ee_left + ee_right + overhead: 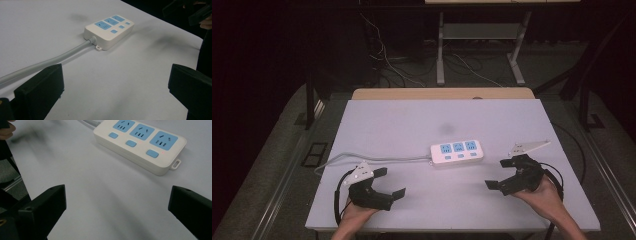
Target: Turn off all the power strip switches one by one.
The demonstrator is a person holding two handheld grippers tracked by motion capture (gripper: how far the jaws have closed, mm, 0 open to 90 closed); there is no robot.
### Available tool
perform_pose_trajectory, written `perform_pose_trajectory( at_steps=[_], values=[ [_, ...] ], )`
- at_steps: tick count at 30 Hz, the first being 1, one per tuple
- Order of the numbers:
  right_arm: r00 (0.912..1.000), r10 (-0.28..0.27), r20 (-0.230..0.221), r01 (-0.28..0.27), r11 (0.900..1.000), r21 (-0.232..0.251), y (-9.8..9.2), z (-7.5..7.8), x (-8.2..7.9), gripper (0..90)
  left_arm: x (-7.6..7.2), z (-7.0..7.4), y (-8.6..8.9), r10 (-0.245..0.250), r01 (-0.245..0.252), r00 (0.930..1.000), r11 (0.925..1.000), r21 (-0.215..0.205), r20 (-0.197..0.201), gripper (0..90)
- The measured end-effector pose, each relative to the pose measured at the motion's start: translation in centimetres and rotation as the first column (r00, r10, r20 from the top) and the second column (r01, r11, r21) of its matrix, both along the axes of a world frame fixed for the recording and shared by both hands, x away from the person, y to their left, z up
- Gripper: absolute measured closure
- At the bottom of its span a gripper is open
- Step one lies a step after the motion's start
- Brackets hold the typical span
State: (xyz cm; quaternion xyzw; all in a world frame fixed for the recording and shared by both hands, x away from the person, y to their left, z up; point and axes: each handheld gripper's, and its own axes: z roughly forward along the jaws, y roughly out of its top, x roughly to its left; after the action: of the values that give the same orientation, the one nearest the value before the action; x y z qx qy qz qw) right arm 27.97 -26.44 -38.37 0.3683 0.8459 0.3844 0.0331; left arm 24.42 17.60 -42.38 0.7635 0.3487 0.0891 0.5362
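High view: the power strip [457, 152] lies mid-counter [412, 125], untouched, left tongs [391, 184] and right tongs [499, 174] near it on either side, both spread apart. Left gripper view: its cord [50, 60] trails toward the jaws. Right gripper view: nothing gripped; the work looks unstarted.

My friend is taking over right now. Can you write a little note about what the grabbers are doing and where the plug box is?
Left gripper: open, holds nothing, low over the table's near left.
Right gripper: open, holds nothing, at the near right.
Power strip: flat mid-table between the two, three blue sockets and three buttons up, cable running off to the left.
Done: nothing shows as done; neither gripper touches the strip.
Left: probably reach in and work on the strip.
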Motion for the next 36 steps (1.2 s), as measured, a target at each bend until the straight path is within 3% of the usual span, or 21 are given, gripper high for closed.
perform_pose_trajectory(
  at_steps=[21,29,36],
  values=[
    [0.9966,0.074,0.035,-0.071,0.994,-0.087,2.2,3.9,3.8,1.4,0.1,-0.1,0.0,-0.004,0.004,1.0000,1.0000,0.001,-0.003,0.0],
    [0.9959,0.085,0.031,-0.081,0.992,-0.100,2.7,4.2,5.1,1.4,0.1,-0.1,0.0,-0.007,0.007,1.0000,1.0000,0.003,-0.006,0.0],
    [0.9958,0.091,0.011,-0.089,0.991,-0.105,2.9,3.5,6.5,1.4,0.0,-0.1,0.0,-0.007,0.007,1.0000,1.0000,0.000,-0.005,0.0]
  ],
)
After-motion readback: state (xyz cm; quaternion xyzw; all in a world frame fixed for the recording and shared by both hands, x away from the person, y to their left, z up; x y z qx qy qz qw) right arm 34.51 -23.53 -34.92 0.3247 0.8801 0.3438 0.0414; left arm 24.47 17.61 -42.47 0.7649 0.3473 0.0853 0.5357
